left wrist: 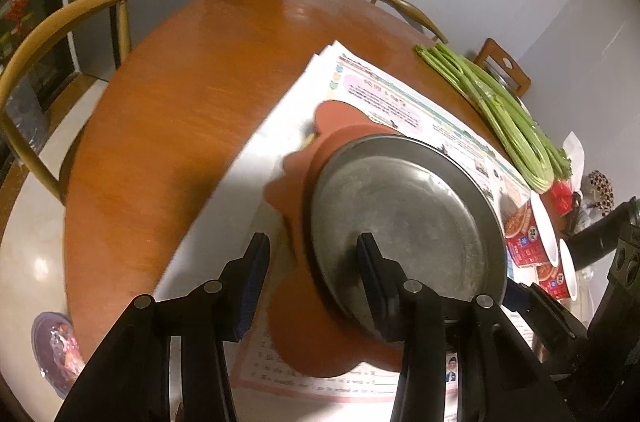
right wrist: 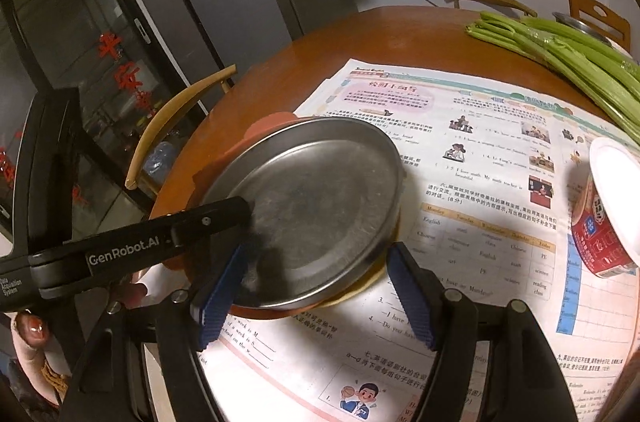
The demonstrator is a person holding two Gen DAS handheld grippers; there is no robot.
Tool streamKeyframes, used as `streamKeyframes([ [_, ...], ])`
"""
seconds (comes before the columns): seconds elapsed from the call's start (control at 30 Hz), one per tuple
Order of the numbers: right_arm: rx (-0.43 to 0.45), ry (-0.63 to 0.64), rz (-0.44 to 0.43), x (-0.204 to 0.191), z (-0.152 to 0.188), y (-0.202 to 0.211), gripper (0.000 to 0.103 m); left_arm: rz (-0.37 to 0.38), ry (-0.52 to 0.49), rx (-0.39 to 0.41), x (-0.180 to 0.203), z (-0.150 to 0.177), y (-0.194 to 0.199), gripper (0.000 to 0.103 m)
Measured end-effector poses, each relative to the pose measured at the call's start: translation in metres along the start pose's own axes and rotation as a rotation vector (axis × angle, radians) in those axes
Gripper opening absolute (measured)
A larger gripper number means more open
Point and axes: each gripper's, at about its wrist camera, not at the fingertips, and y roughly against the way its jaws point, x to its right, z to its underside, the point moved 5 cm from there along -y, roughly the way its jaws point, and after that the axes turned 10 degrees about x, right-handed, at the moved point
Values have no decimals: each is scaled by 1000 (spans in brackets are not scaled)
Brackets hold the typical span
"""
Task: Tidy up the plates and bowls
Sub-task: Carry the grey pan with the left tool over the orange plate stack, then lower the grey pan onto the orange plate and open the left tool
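The left gripper is spread wide, one finger laid over the metal plate, the other off its rim; nothing is gripped. The right gripper is likewise parted wide at the plate's near edge. The plate is seated on a red-brown mat over newspaper. Celery and a red cup are found beyond the plate.

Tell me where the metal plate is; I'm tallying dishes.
The metal plate sits on a red mat over the newspaper, between both grippers, left of the red cup.
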Motion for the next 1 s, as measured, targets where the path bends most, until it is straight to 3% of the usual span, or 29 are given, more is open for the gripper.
streamKeyframes([
  [1.0,46,-56,41,29,-4,4,74,-4,-105,-42,47,-5,-25,50],
])
